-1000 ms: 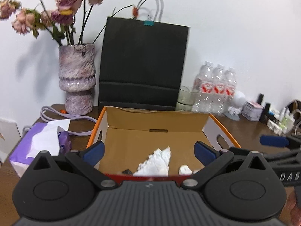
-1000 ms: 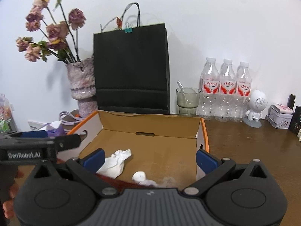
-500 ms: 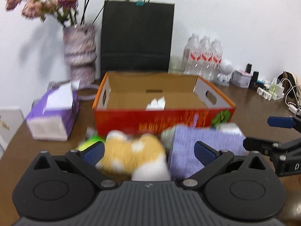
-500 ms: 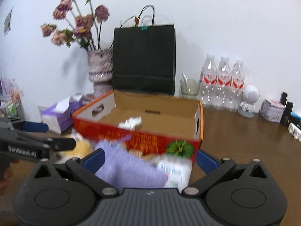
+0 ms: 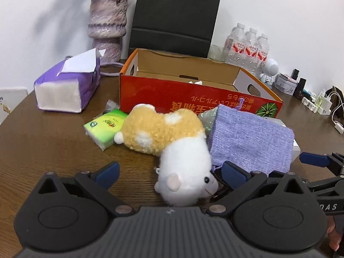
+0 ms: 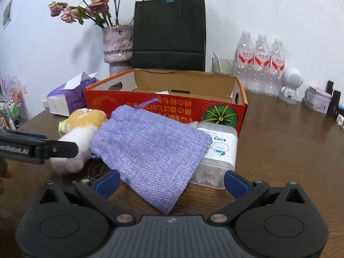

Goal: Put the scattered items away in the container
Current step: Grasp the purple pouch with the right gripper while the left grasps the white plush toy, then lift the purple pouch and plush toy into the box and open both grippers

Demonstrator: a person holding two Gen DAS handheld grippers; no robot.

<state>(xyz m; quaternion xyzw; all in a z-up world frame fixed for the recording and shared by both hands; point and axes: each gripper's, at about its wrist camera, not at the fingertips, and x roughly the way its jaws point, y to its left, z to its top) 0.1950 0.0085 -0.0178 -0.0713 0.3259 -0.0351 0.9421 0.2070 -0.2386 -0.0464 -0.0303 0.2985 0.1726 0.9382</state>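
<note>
Left wrist view. Left gripper (image 5: pixel 169 173) spread wide, holding nothing; the plush hamster (image 5: pixel 172 144) lies between its fingers, white head nearest the camera, tan back toward the box (image 5: pixel 193 99). Step in hand, by my reading: take the plush. Best to close across the white body rather than the head so it does not squeeze out, and keep the right-hand finger clear of the purple pouch (image 5: pixel 251 142), which touches the plush on that side. Lift must clear the box's red front wall before release. Plush is soft, fuzzy, tan with white patches, pink ear, black eye. Green tissue pack (image 5: pixel 105 128) lies just beside its tail end on the surface (image 5: pixel 43 139). Purple tissue box (image 5: pixel 68 86) stands further left.

Right wrist view. Right gripper (image 6: pixel 171 182) also wide open and empty, the pouch's lower corner lying between its fingers. Pouch is woven lilac cloth, drawstring at the top, leaning over a clear plastic container (image 6: pixel 217 150) with a white label. Both sit just in front of the box; inside, only a scrap of white shows. Grip the pouch's cloth alone, not the container beneath.
</note>
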